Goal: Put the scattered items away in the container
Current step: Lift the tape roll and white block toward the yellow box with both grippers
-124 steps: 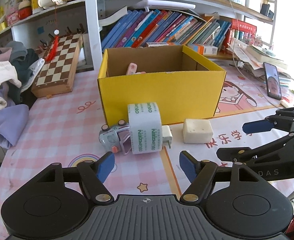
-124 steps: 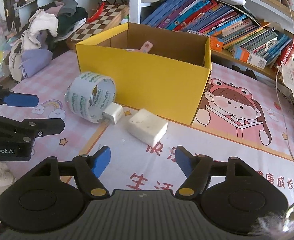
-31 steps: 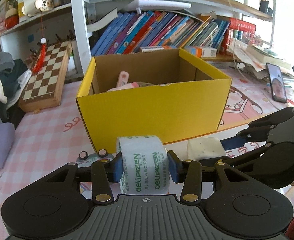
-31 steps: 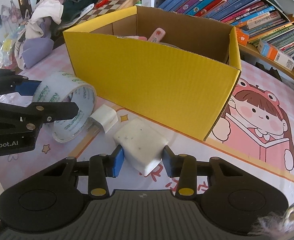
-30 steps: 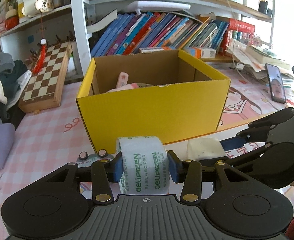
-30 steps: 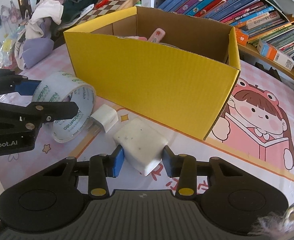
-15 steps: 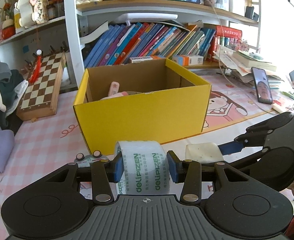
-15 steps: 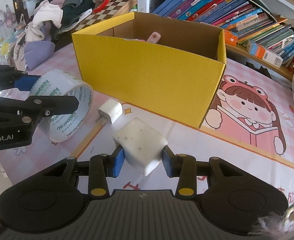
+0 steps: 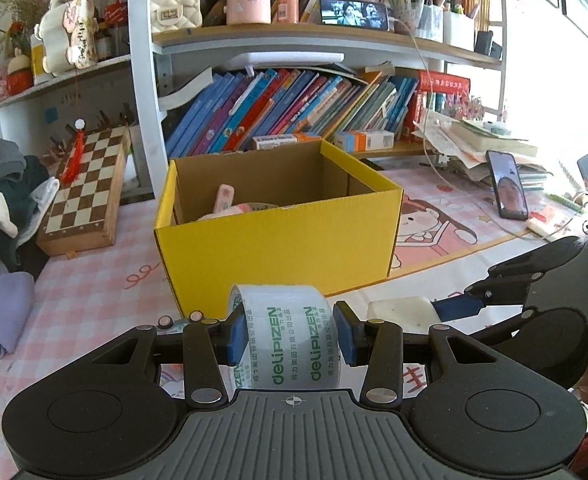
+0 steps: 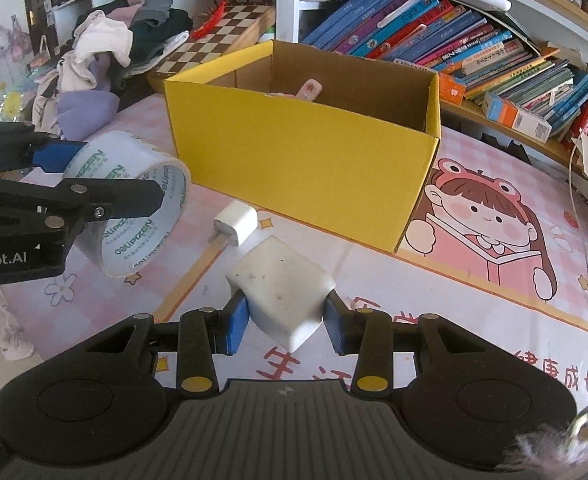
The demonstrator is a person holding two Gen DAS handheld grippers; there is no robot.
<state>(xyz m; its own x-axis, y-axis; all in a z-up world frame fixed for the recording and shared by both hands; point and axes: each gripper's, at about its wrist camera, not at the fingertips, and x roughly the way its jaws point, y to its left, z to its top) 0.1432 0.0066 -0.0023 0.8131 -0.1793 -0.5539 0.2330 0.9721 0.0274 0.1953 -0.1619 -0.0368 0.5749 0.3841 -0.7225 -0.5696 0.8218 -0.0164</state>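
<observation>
Tape roll (image 9: 290, 340) and sponge (image 10: 282, 284) lifted off table — roll's axis crosswise between left claw (image 9: 290, 338) pads.

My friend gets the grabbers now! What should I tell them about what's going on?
Left gripper: shut on the clear roll of packing tape with green lettering, lifted off the table.
Right gripper: shut on the white rectangular foam block.
Yellow cardboard box sits just ahead and already holds a pink item.
Left to do: drop both in the box, then fetch the small white charger plug and the little toy car.
</observation>
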